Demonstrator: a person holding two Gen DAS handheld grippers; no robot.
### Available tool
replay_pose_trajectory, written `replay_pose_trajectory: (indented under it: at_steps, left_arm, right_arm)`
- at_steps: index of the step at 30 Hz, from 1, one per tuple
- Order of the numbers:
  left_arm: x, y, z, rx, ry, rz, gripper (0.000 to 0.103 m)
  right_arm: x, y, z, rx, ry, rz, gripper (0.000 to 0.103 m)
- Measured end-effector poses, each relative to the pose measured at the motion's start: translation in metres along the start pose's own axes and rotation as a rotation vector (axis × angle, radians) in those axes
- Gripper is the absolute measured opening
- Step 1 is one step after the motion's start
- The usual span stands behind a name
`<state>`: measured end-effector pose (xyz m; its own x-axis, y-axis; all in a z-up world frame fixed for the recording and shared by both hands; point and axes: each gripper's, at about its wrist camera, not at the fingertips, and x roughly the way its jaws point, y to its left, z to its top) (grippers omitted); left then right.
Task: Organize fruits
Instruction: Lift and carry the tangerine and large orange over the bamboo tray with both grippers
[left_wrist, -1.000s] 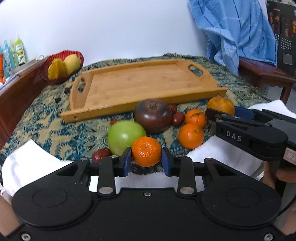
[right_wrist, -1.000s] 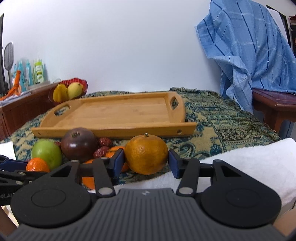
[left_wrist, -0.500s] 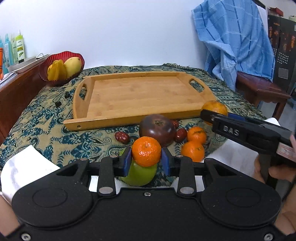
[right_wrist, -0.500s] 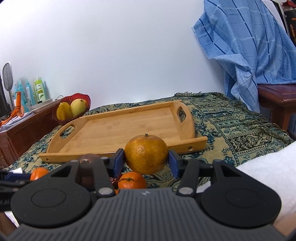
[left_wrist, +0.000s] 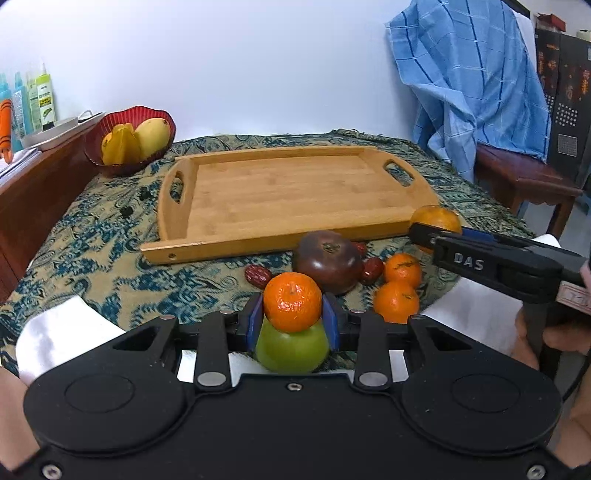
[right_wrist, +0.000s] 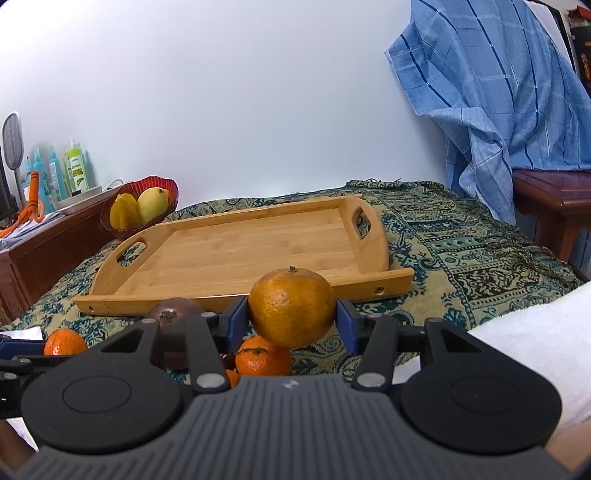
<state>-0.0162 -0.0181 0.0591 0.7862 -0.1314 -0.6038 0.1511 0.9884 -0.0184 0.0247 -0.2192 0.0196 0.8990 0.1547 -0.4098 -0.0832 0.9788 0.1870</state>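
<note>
Fingers first: the blue pads on my left gripper (left_wrist: 292, 322) are squeezed against both sides of a small mandarin (left_wrist: 292, 301), so that one's firmly gripped and lifted clear of the cloth. Over on my right gripper (right_wrist: 291, 320), same deal, the pads are clamped on a bigger, duller orange (right_wrist: 291, 308) with a little stem on top, also up off the table.

From the left wrist cam, a green apple (left_wrist: 291, 350) sits right under the mandarin I'm holding, partly hidden by it. Just past that there's a dark purple-brown fruit (left_wrist: 327, 260), with a couple of red dates beside it, one (left_wrist: 258, 274) on its left and one (left_wrist: 372, 268) on its right. Two more small oranges (left_wrist: 396, 302) sit to the right of that, one touching the other as far as I can tell.

The wooden tray (left_wrist: 291, 216) lies beyond the whole fruit pile on the patterned tablecloth (left_wrist: 99, 258). Both fruits I'm carrying are on the near side of its front edge, not over it.

Back left there's a red bowl (right_wrist: 164, 184) with a mango and some other yellow fruit. A blue checked cloth (right_wrist: 491, 99) is draped over something on the right.
</note>
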Motion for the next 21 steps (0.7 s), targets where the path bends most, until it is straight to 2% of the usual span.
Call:
replay_pose_trajectory:
  at_steps: [5,10,17,21]
  left_arm:
    - [0.009,0.013,0.018,-0.048,0.001,-0.004,0.032]
    - [0.023,0.019,0.043,-0.052,-0.022,0.012,0.032]
    - [0.055,0.028,0.087,-0.108,-0.010,-0.027,0.032]
    - [0.079,0.030,0.115,-0.123,-0.005,-0.053,0.032]
  right_arm:
    - [0.006,-0.001,0.013,0.009,0.002,0.007,0.054]
    - [0.017,-0.001,0.032,0.006,-0.008,0.011,0.054]
    - [0.044,-0.001,0.069,-0.041,-0.046,0.011,0.054]
    - [0.069,-0.005,0.092,-0.018,-0.047,0.006,0.055]
